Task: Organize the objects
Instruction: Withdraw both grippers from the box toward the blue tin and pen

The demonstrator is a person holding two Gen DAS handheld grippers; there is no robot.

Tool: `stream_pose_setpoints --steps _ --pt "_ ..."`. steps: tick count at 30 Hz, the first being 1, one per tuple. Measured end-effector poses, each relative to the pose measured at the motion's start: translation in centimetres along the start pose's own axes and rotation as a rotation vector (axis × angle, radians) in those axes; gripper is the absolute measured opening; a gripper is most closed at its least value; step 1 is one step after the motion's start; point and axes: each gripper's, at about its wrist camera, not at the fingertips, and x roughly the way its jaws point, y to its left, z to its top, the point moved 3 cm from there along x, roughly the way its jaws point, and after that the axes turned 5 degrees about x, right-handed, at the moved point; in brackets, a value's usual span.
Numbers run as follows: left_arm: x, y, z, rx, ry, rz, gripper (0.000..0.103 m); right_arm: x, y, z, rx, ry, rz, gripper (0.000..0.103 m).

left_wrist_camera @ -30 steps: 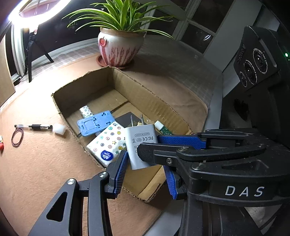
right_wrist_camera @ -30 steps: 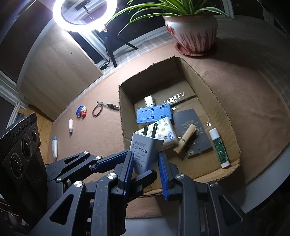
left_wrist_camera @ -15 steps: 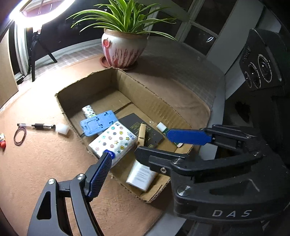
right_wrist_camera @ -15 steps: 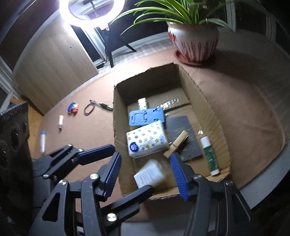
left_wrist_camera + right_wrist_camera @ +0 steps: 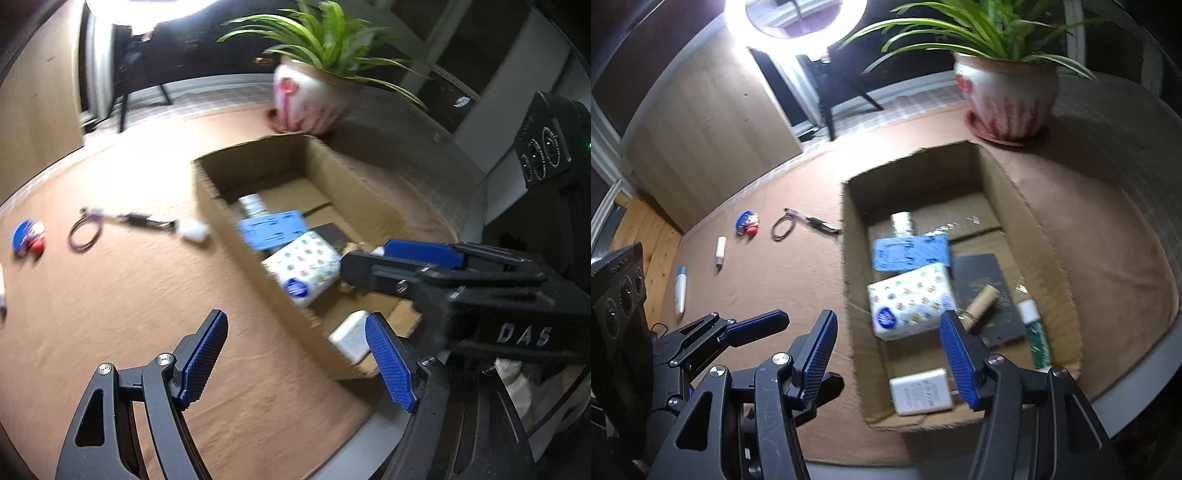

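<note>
Left wrist view: the left gripper (image 5: 297, 363) hung over the near edge of the cardboard box (image 5: 236, 236), fingers apart with nothing between them but the box wall below; its jaws had just been opening. The white charger (image 5: 351, 338) lay flat in the near corner of the box, loose. Farther in lay a patterned tissue pack (image 5: 304, 267) and a blue phone stand (image 5: 273, 229). On the brown mat (image 5: 129, 314) to the left, well apart from the box, lay a pen (image 5: 144, 220), a rubber band (image 5: 84, 235) and a small blue and red toy (image 5: 28, 238). This view was blurred.

Right wrist view: the right gripper (image 5: 886, 356) was poised above the same near end of the box, fingers spread and empty, its jaws likewise just opened. The charger lay just inside the near wall, label up. A wooden clothespin (image 5: 979, 306) rested on a dark booklet (image 5: 988, 295); a glue stick (image 5: 1034, 332) lay along the right wall. Two further tubes (image 5: 680, 291) lay far left on the mat.

Assessment: the charger is judged rigid, light and smooth-sided, best taken across its narrow flanks. The pen is judged thin and prone to roll; take hold at mid-barrel. The rubber band is limp and flat, likely to need a pinch at one edge.
</note>
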Motion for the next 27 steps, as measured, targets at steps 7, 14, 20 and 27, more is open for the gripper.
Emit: stream_pose_setpoints --steps 7,14,20,27 --pt "-2.8 6.0 -2.3 -0.135 -0.019 0.068 0.08 2.0 4.5 1.1 -0.082 0.017 0.058 0.054" --pt "-5.4 13.4 -3.6 -0.24 -0.033 0.18 0.08 5.1 9.2 3.2 -0.141 0.054 0.128 0.054" --pt "-7.2 19.9 -2.6 -0.303 -0.052 0.262 0.08 8.3 13.5 5.5 -0.2 0.077 0.169 0.054" --pt "-6.9 27.4 -0.1 -0.376 -0.049 0.283 0.079 12.8 15.9 9.1 -0.197 0.129 0.168 0.054"
